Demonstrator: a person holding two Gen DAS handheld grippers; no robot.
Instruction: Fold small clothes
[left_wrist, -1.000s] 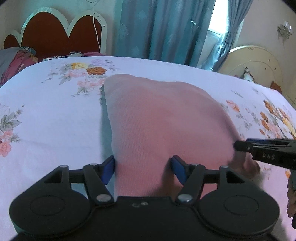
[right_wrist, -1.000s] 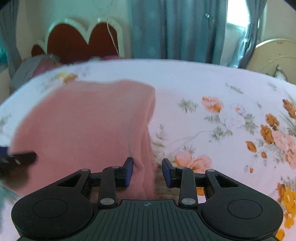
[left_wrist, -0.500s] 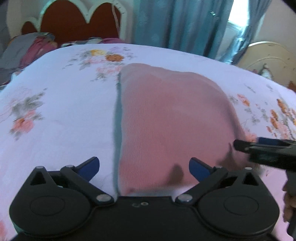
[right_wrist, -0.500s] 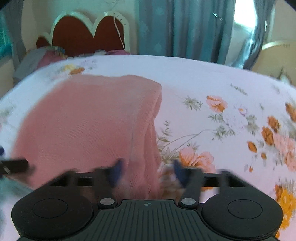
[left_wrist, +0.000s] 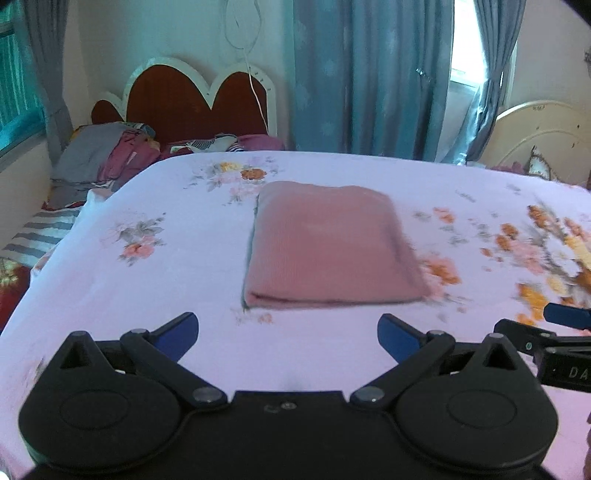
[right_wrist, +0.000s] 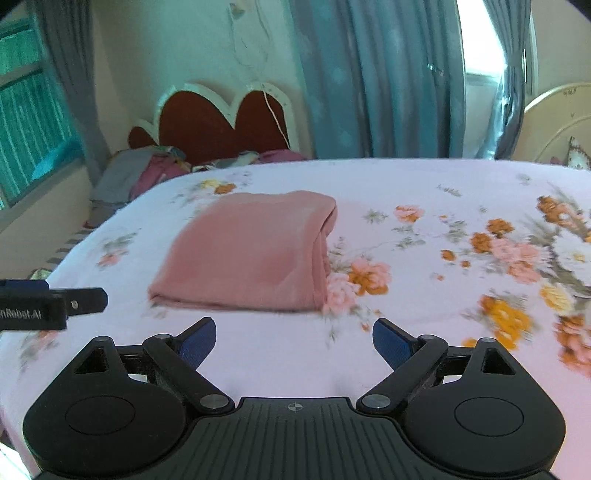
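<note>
A pink garment (left_wrist: 328, 243) lies folded into a flat rectangle on the floral bedsheet (left_wrist: 155, 280); it also shows in the right wrist view (right_wrist: 251, 251). My left gripper (left_wrist: 288, 334) is open and empty, held back from the garment's near edge. My right gripper (right_wrist: 293, 339) is open and empty, also short of the near edge. The right gripper's fingers (left_wrist: 565, 317) show at the right edge of the left wrist view. The left gripper's fingers (right_wrist: 85, 299) show at the left edge of the right wrist view.
A heap of grey and purple clothes (left_wrist: 107, 158) lies at the far left by the red headboard (left_wrist: 195, 103). Blue curtains (left_wrist: 369, 77) hang behind the bed. A cream headboard (left_wrist: 539, 136) stands at the far right.
Both grippers opened, let go of the pink garment's near edge and drew back. The garment now lies flat and folded on the sheet.
</note>
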